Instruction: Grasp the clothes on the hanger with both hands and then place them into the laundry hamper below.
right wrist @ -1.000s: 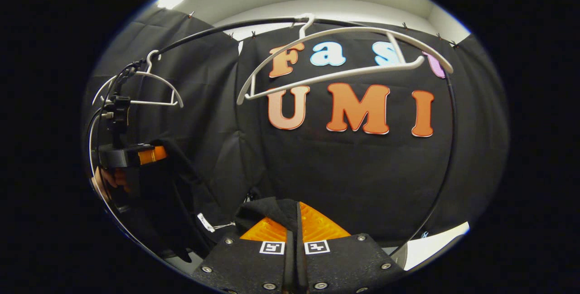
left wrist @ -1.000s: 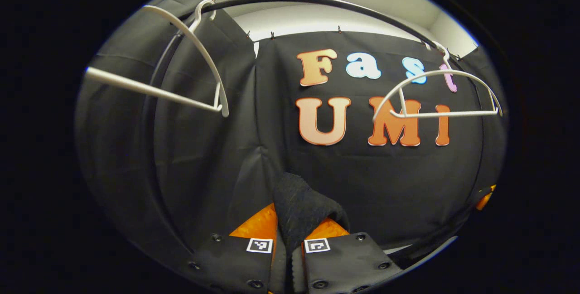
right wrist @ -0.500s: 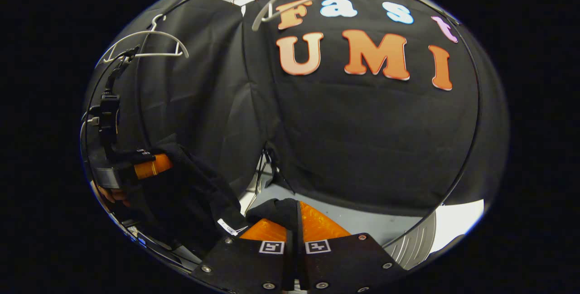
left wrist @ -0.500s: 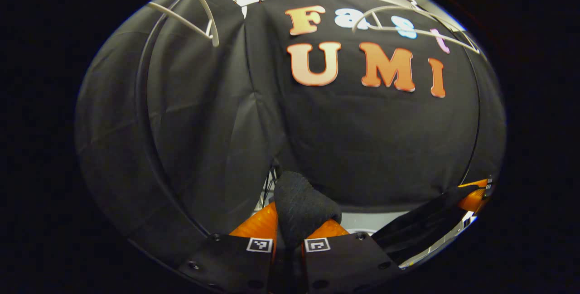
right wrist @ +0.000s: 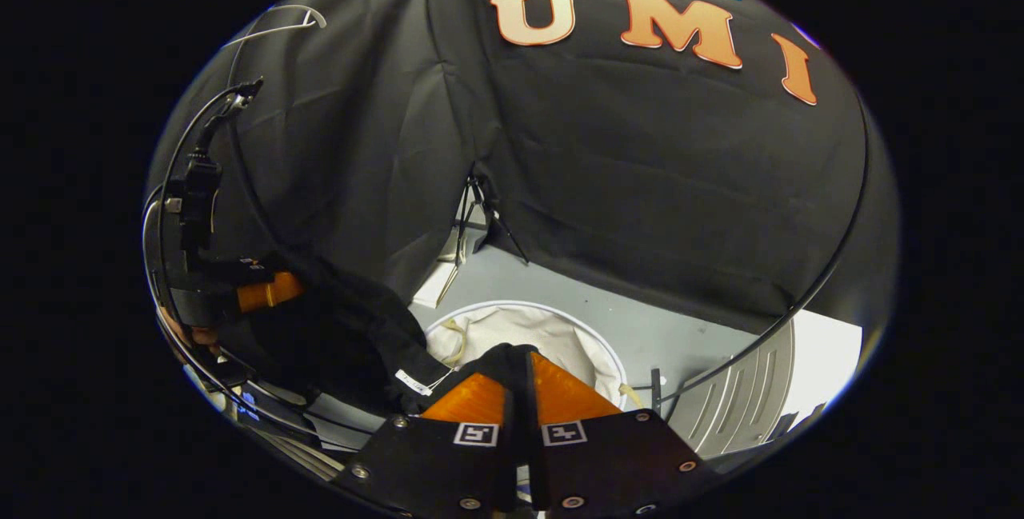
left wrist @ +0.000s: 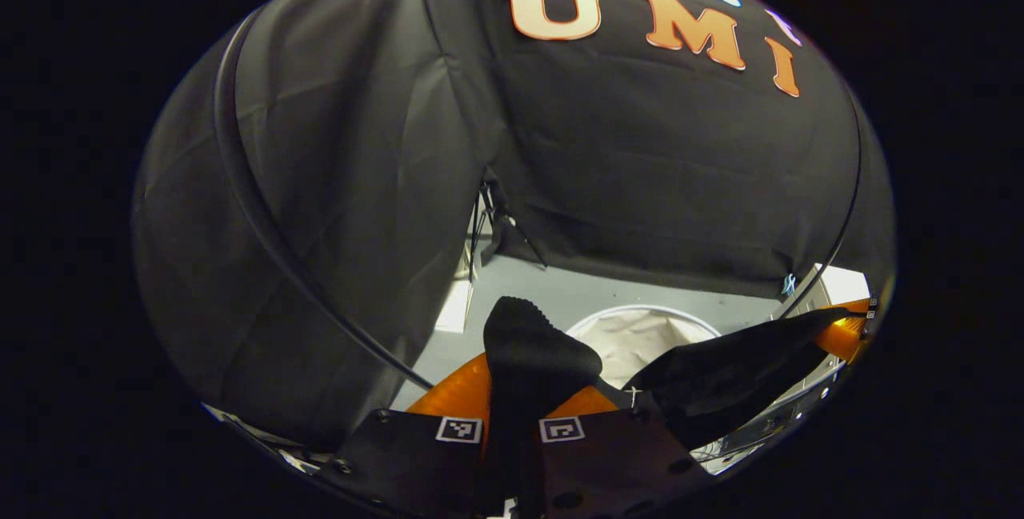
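Dropped lower than a second ago, both cameras: hangers gone up and out of the frame tops, grey floor (right wrist: 640, 327) and hamper now in sight below.

In the left gripper view, left gripper (left wrist: 518, 411) clenched on a fold of the one black garment (left wrist: 532, 359), both fingers pressing the cloth, which bulges up between them. Beyond it, the garment stretched across to the right gripper (left wrist: 840, 335) at the far right edge (held in the air, above the hamper).

In the right gripper view, right gripper (right wrist: 520, 403) likewise clamped on the black garment (right wrist: 352, 343), a thin pinch of cloth between the fingers; a small white tag hanging just beside them. Left gripper (right wrist: 264, 293) off to the left, with the hand gripping it partly seen at the edge.

One laundry hamper (right wrist: 596, 343), round, white-rimmed, pale liner, standing on the floor directly below the cloth. One white hanger (right wrist: 280, 21) at upper left, bare. One black rail (left wrist: 256, 215) curving across the wall cloth.
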A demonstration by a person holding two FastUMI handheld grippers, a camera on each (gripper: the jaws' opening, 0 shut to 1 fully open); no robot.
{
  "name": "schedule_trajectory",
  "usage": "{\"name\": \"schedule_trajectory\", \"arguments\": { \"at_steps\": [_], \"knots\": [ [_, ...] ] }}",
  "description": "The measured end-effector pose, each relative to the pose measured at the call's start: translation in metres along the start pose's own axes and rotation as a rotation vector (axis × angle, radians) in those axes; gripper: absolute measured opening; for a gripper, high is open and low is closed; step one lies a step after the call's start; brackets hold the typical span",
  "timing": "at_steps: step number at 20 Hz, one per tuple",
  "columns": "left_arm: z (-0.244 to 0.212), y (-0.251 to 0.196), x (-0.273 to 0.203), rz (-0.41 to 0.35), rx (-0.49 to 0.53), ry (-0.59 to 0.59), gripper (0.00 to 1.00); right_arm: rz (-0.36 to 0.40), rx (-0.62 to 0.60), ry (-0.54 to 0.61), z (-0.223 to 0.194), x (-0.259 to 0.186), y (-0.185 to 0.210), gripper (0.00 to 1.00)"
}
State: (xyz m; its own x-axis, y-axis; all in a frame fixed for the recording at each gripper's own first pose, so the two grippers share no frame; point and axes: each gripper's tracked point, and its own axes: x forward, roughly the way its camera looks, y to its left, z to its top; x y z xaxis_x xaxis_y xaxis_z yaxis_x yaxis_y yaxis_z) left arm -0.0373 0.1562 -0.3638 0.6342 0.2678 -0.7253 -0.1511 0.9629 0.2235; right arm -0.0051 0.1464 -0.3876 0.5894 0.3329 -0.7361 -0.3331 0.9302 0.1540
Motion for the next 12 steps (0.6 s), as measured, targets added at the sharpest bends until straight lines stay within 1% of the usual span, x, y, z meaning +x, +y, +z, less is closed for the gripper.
{"name": "schedule_trajectory", "arguments": {
  "at_steps": [4,5,6,7,8,11,12],
  "knots": [
    [-0.021,-0.001,0.012,0.016,0.016,0.1,0.12,0.009,0.033,0.051,-0.018,0.011,-0.001,0.1],
    [-0.026,0.003,0.01,0.019,0.015,0.114,0.14,0.011,0.034,0.064,-0.022,0.01,0.0,0.12],
    [-0.027,0.003,0.011,0.019,0.008,0.124,0.19,0.009,0.036,0.06,-0.022,0.009,0.0,0.14],
    [-0.033,0.004,0.01,0.019,0.002,0.14,0.37,0.008,0.037,0.055,-0.021,0.009,0.0,0.16],
    [-0.039,0.003,0.009,0.02,-0.004,0.157,0.5,0.003,0.032,0.055,-0.022,0.012,-0.002,0.25],
    [-0.049,0.006,0.013,0.038,-0.027,0.193,0.89,-0.011,0.025,0.075,-0.025,0.015,-0.007,0.44],
    [-0.043,0.005,0.014,0.037,-0.028,0.191,0.94,-0.008,0.03,0.082,-0.029,0.016,-0.005,0.5]
  ]
}}
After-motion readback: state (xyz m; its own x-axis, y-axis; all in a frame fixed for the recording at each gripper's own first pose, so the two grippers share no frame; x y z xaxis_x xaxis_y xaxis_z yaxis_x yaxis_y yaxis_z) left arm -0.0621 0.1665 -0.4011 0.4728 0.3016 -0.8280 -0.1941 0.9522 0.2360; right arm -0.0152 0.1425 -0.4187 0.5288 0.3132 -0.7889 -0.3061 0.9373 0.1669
